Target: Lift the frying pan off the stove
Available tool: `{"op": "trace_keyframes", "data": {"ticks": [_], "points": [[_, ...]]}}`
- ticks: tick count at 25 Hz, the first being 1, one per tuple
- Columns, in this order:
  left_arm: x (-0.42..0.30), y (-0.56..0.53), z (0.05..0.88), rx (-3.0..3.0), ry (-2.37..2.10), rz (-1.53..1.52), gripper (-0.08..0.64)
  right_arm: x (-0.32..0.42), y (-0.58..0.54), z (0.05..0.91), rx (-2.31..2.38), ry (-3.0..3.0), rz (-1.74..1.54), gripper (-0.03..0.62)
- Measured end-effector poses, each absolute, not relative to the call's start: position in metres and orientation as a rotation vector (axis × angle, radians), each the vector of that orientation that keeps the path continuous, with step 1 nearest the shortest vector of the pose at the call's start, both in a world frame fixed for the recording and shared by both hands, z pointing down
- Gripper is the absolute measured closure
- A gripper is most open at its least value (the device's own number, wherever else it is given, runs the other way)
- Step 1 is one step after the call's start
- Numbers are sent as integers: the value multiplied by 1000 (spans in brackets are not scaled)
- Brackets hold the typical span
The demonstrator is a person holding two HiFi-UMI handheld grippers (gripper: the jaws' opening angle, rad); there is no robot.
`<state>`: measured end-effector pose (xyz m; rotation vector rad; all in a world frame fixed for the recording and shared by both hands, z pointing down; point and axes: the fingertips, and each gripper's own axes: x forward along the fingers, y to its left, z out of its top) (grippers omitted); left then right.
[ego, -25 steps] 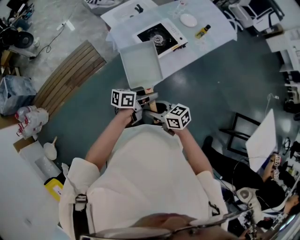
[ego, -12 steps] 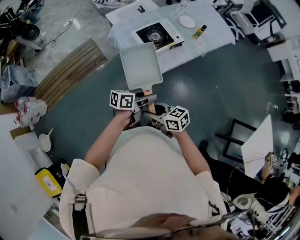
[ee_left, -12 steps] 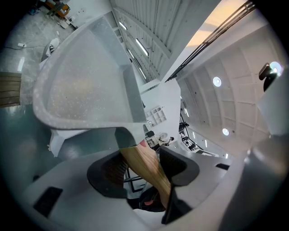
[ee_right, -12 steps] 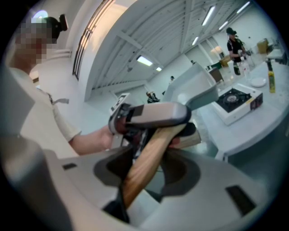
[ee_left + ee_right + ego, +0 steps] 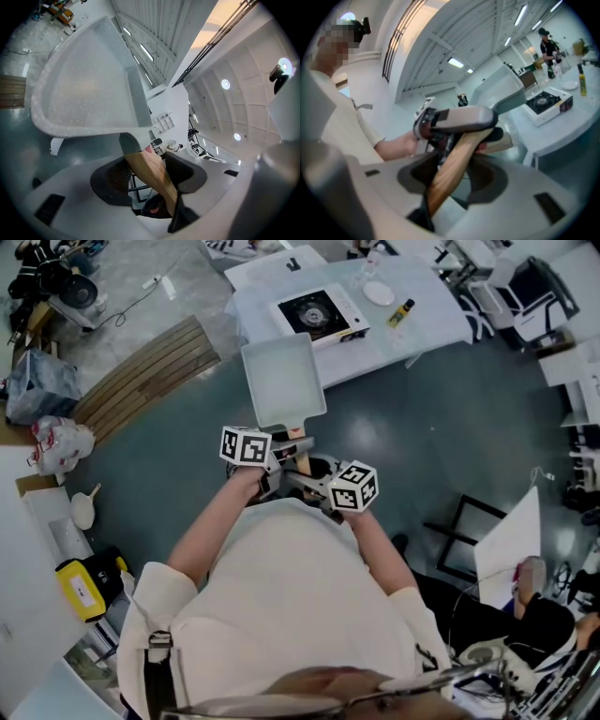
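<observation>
- Head view: we find the frying pan [image 5: 282, 381] airborne, ahead of the left gripper [image 5: 151, 171] and right gripper [image 5: 454, 178], well clear of the stove [image 5: 319, 313] beyond.
- Both clamp its wooden handle [image 5: 140, 161].
- Risk, in our judgement: the pan's overhang could twist the handle in that grip and tip it.
- Open floor [image 5: 403, 418] lies below and beside; the table [image 5: 431, 306] edge stands ahead.
</observation>
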<state>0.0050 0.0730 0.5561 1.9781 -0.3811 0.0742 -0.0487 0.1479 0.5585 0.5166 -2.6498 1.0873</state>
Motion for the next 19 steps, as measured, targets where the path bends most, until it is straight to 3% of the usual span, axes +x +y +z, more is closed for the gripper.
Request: {"op": "trace_keyframes", "data": {"ticks": [19], "points": [[10, 92, 553, 1980, -445, 50, 319, -39, 169, 556, 441, -2666, 1042, 383]]}}
